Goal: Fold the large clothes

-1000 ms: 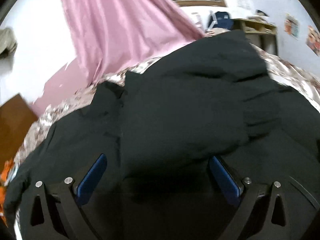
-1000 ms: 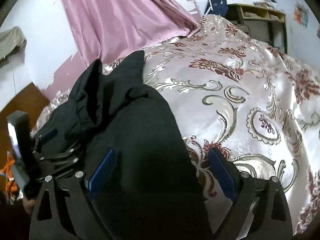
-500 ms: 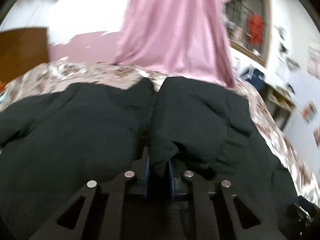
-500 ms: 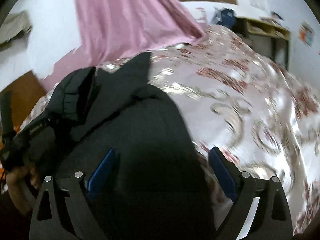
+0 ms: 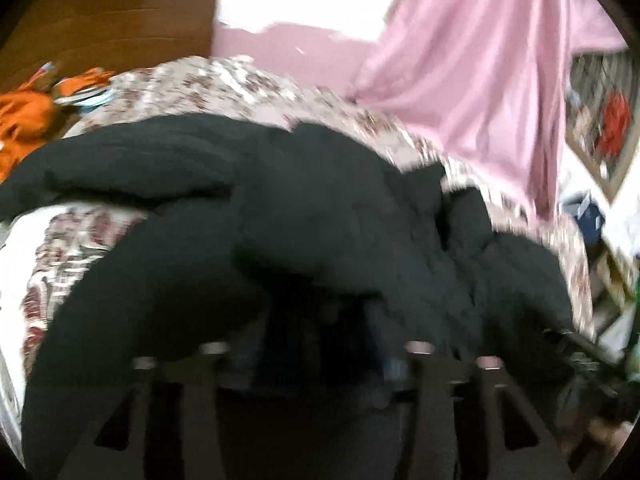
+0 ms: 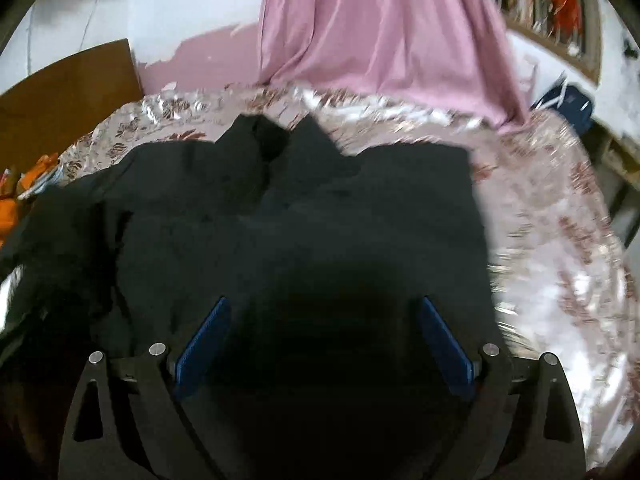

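Observation:
A large black padded jacket [image 6: 320, 208] lies spread on a bed with a floral satin cover [image 6: 560, 240]. In the right wrist view its collar points away from me, and my right gripper [image 6: 322, 340] is open just above the jacket's body, its blue pads [image 6: 202, 346] wide apart. In the left wrist view the jacket [image 5: 280, 220] is bunched up, and my left gripper [image 5: 320, 344] is shut on a fold of it; the fingertips are buried in dark cloth and the view is blurred.
A pink curtain [image 6: 384, 28] hangs behind the bed. A wooden headboard [image 5: 100, 24] stands at the left, with orange cloth [image 5: 24, 116] beside it. Shelves and clutter [image 5: 608, 280] are at the right.
My left gripper closed on a fold of the jacket and has swung left, dragging it. My right gripper stayed open and turned left to centre over the jacket.

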`<state>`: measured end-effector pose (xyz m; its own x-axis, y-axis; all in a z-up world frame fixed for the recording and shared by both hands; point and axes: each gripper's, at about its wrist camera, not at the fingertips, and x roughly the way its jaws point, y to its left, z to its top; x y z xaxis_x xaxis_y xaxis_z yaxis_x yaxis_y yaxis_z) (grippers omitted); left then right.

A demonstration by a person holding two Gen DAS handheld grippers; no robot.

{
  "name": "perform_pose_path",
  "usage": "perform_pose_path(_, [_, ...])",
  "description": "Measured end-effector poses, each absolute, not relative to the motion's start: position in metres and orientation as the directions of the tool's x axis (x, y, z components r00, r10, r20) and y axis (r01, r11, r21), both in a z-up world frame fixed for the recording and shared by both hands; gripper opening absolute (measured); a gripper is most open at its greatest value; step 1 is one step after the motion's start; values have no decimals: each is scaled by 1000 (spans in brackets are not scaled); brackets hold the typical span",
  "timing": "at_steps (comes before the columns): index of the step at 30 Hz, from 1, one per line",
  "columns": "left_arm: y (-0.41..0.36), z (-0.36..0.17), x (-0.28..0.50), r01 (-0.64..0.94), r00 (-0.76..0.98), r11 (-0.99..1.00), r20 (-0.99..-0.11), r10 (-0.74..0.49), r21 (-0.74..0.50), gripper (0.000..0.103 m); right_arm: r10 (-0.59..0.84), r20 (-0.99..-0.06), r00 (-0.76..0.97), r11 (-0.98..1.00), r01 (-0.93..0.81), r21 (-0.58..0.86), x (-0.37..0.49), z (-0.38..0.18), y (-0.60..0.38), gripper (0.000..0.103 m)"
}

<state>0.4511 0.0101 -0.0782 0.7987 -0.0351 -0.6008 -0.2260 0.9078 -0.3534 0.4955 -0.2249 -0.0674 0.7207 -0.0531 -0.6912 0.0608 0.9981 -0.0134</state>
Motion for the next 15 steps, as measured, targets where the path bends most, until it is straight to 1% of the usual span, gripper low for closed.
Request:
perform_pose_path(1, [18,-76,446,-252,823,888,-568,-13,-385,77,-25,-700,714,999,47,12,509,-70,-221,92])
perform_pose_path(2, [25,-74,442,-271,839,872,-544,7,-407,80,-16,-710,704,999,33,10,522,-74,-213,92])
perform_pose_path(4, [32,-73,436,-303,855,850,-517,42,-432,83,-28,-717,697,999,-4,-43,537,-82,-193,92])
perform_pose_path(7, [41,-74,435,-354,855,818,-511,87,-453,86,-33,-747,664,984,-111,-142,553,-108,-156,92])
perform_pose_path(9, [40,-76,432,-367,854,803,-513,91,-469,90,-74,-786,613,960,-169,-223,560,-135,-133,97])
perform_pose_path(10, [42,-77,432,-375,851,795,-517,90,-478,91,-96,-788,608,953,-171,-249,560,-144,-129,99])
perform_pose_path(15, [47,-79,432,-371,856,778,-512,75,-508,94,-107,-775,623,956,-149,-252,554,-160,-125,101])
